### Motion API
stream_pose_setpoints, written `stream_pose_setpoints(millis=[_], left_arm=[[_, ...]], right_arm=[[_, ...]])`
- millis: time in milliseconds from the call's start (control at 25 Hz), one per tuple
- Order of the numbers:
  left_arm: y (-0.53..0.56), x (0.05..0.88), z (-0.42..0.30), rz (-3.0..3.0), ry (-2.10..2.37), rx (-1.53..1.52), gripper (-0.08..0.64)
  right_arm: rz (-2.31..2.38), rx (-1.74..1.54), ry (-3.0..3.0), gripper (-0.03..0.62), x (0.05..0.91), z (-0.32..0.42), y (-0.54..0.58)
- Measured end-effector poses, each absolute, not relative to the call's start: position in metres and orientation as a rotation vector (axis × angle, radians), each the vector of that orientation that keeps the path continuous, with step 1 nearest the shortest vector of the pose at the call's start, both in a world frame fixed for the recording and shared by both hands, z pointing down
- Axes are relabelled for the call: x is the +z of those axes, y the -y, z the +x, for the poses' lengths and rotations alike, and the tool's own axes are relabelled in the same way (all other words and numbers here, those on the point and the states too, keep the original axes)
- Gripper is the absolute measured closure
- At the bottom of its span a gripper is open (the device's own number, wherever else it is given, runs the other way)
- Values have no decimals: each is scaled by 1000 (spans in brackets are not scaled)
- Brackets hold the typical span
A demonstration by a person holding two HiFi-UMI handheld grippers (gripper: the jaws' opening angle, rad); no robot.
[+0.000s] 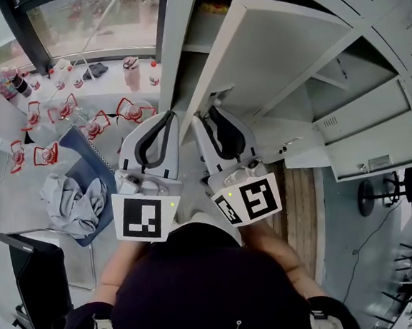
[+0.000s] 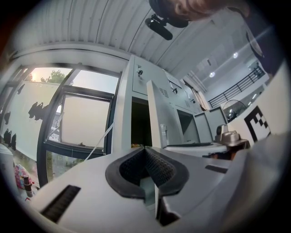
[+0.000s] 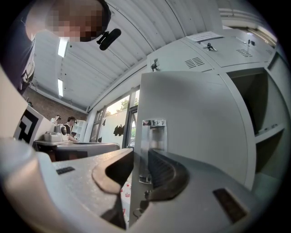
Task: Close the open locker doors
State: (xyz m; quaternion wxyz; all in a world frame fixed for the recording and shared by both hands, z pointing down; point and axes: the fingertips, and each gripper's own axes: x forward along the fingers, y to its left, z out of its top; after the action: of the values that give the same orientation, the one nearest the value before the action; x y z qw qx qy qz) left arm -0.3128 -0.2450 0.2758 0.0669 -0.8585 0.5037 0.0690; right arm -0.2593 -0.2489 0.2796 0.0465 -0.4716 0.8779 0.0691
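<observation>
At lower centre of the head view, the left gripper [image 1: 165, 118] has its ribbed black pads pressed together on nothing; it is held beside the work, idle. The right gripper [image 3: 136, 154] straddles the free edge of the door [image 3: 195, 113]. Its pads appear clamped on that edge at the latch plate [image 3: 153, 136], a hold suited to swinging the panel shut. The door is flat grey painted sheet metal with a folded rim, standing wide open toward upper centre. Further right, a second door [image 1: 372, 135], smooth, vented and rectangular, also hangs open from the lockers [image 1: 386, 8].
</observation>
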Motion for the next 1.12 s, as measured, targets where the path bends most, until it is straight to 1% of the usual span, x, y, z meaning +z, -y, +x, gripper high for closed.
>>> stream_pose_setpoints(millis=[240,720,1120], left_arm=[[251,278,-313,-2591,-1518,200,560],[269,281,-318,-2598,-1531,196,560],[283,284,-320,-2609,-1528,189,560]], right_arm=[[-1447,207,-2671,499,279,-261,257],[-1462,205,-2661,541,279,-264,278],[-1470,202,-2653,546,279,-267,295]])
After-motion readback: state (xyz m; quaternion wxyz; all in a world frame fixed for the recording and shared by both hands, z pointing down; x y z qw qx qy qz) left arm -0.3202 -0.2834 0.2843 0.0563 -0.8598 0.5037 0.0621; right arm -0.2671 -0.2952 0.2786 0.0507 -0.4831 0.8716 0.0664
